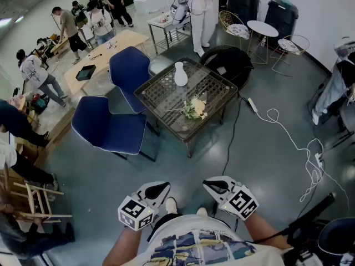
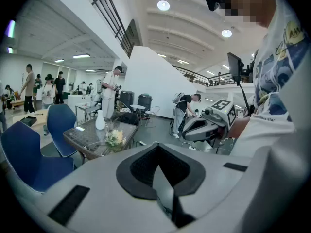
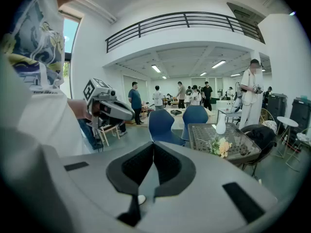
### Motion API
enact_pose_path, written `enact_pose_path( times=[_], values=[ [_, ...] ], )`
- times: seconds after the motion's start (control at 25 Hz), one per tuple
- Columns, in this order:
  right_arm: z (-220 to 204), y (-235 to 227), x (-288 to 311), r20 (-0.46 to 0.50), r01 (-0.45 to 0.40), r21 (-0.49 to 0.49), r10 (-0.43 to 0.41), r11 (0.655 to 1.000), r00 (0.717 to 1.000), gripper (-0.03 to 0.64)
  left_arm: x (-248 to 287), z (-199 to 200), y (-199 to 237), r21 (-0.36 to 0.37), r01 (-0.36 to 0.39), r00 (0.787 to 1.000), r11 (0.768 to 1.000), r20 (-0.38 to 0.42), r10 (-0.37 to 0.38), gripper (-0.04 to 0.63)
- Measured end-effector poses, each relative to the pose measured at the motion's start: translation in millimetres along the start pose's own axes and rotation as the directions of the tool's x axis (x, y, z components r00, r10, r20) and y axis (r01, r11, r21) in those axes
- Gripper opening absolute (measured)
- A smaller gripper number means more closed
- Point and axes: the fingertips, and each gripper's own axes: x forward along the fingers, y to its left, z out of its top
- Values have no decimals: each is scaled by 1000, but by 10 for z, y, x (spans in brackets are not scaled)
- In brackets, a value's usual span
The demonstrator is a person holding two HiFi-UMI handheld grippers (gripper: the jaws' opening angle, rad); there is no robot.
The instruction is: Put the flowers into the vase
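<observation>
Grey floor (image 1: 183, 168) filled the near half of the busy hall, and both tools hung over it close to the wearer's body, so I began my read at the fingers. The fingers of the left gripper (image 2: 156, 149) were pressed together with nothing between them. The right gripper (image 3: 153, 147) was the same, closed and empty, and both tipped somewhat downward. Outward from there, the flowers (image 1: 195, 108) lay well apart from either tool, straight ahead across the bare floor, on the near right part of the lattice-topped table (image 1: 157, 96). They sat a touch right of the line between the two tools, so I judged the right gripper slightly the nearer. The bunch lay flat, its long axis running roughly left to right, with pale blooms at the right end and thin stems, faint in my views, trailing left. The white vase (image 1: 180, 75) stood upright beyond them, toward the far left of the tabletop, mouth up and apart from the bunch. Two blue chairs (image 1: 108, 129) stood at the table's left. I judged that a grasp on the stems would have to come from the near side, across that axis.
</observation>
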Motion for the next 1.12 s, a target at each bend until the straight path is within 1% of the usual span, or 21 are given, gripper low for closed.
enact_pose_path(
  times=[0.16,0.28,0.44,0.6,0.68,0.8,0.88,0.96,1.0,1.04,1.12],
  values=[
    [-263,-242,-54,9,29,32,-30,999,1000,14,287,-9,-87,32,12,1000,999,-6,-12,9],
    [-372,-372,-60,18,33,50,-33,998,999,12,455,-50,-124,32,31,999,999,-25,-30,9],
    [-420,-663,43,11,51,72,-52,996,999,14,700,-9,26,34,57,998,998,-43,-55,9],
    [-377,-1106,240,-17,91,107,-90,990,996,14,990,177,377,37,98,995,994,-30,-97,9],
    [-266,-1351,421,-18,114,123,-113,986,993,15,1106,326,657,33,114,993,993,-19,-113,9],
    [-104,-1712,714,-32,149,120,-146,982,989,15,1232,579,1056,27,146,989,989,2,-146,9],
    [-78,-2011,891,-59,181,122,-175,976,983,17,1312,702,1276,41,167,986,985,6,-167,9],
    [-93,-2343,1117,-85,217,132,-207,967,975,18,1367,798,1507,70,185,983,980,0,-186,11],
    [-116,-2496,1243,-99,233,134,-221,963,970,28,1383,833,1621,82,195,981,977,-4,-195,11],
    [-151,-2640,1369,-112,246,136,-232,960,966,53,1401,862,1737,90,201,979,975,-6,-202,11],
    [-245,-2933,1604,-142,267,160,-246,950,959,135,1459,923,1974,95,195,981,976,-7,-196,11]
  ],
)
